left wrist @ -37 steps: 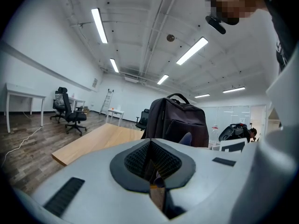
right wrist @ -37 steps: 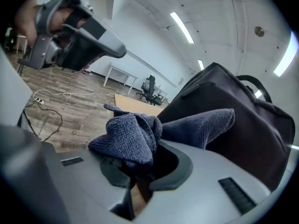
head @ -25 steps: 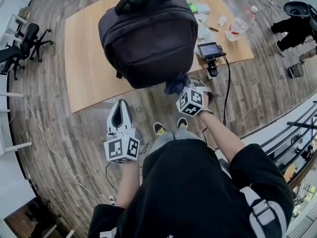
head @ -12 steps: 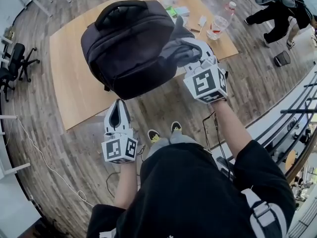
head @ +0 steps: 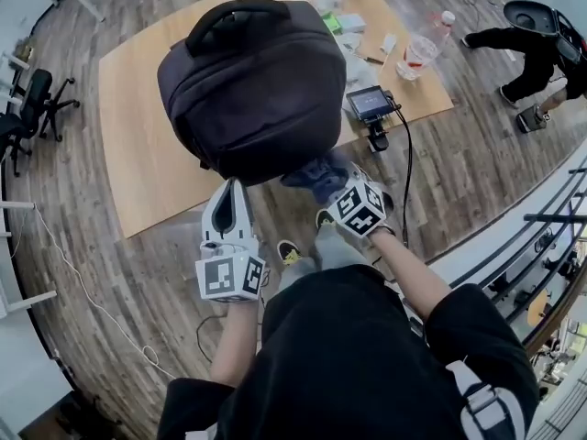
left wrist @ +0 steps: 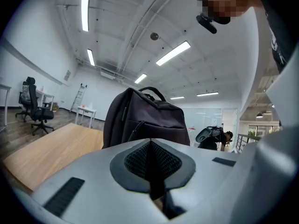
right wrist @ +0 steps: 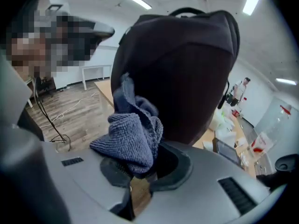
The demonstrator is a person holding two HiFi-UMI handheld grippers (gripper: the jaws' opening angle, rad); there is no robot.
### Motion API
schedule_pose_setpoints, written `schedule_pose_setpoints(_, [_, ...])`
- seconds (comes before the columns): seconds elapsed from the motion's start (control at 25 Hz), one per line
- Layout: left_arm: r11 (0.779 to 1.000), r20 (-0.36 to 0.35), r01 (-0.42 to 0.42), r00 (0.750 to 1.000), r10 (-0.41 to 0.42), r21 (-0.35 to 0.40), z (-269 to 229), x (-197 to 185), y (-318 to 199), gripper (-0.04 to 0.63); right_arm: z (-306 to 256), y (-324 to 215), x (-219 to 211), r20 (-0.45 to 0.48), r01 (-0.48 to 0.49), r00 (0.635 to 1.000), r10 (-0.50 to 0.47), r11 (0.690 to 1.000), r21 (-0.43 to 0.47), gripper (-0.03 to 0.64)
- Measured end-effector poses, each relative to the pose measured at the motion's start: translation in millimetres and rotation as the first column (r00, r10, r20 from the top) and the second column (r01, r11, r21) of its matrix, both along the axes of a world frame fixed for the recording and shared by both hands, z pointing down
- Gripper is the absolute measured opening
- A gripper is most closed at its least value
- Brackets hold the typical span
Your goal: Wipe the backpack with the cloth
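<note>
Upright dark backpack (head: 252, 90) on a wooden table (head: 138, 145), standing close to the table's near edge. Its shell is matt and near-black, with an arched top handle and curved zip seams. The bag hides part of the clutter on the table's far right, and its lower near corner is covered by the blue-grey knitted cloth (head: 316, 174). The right gripper (head: 328, 181) is clenched on that bunched cloth, which buries the jaw tips. Whether the cloth actually presses on the fabric is hard to make out. The left gripper (head: 232, 189) is clamped together and empty, just near of the bag's left side.
</note>
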State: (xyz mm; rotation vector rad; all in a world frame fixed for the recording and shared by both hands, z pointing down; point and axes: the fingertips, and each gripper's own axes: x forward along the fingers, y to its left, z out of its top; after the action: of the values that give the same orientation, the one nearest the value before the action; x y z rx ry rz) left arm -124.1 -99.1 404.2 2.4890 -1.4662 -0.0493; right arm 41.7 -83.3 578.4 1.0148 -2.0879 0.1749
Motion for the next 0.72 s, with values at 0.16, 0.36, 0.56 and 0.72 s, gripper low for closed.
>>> schedule_pose_setpoints(0.16, [1.000,0.023,0.012,1.000,-0.012,0.000,1.1,17.3,-10.0,0.017,-21.6,-17.2,33.2,0.073,-0.059,0.996,0.051,0.992,0.113,0.055])
schedule_pose_setpoints(0.36, [0.995,0.007,0.102,0.995,-0.102,-0.007,-6.3,29.4,-23.2,0.017,-145.0,-93.1,104.1,0.171,-0.134,0.983,0.068,0.899,0.417,0.055])
schedule_pose_setpoints(0.56, [0.974,0.018,0.209,0.978,-0.208,-0.089,8.9,32.1,-25.9,0.017,-174.1,-151.4,101.0,0.180,0.076,0.968,-0.174,0.890,0.450,0.055])
schedule_pose_setpoints(0.72, [0.955,0.006,0.257,0.966,-0.259,-0.149,26.3,36.9,-29.1,0.017,-172.0,-173.2,90.9,0.227,0.127,0.944,-0.241,0.897,0.424,0.055])
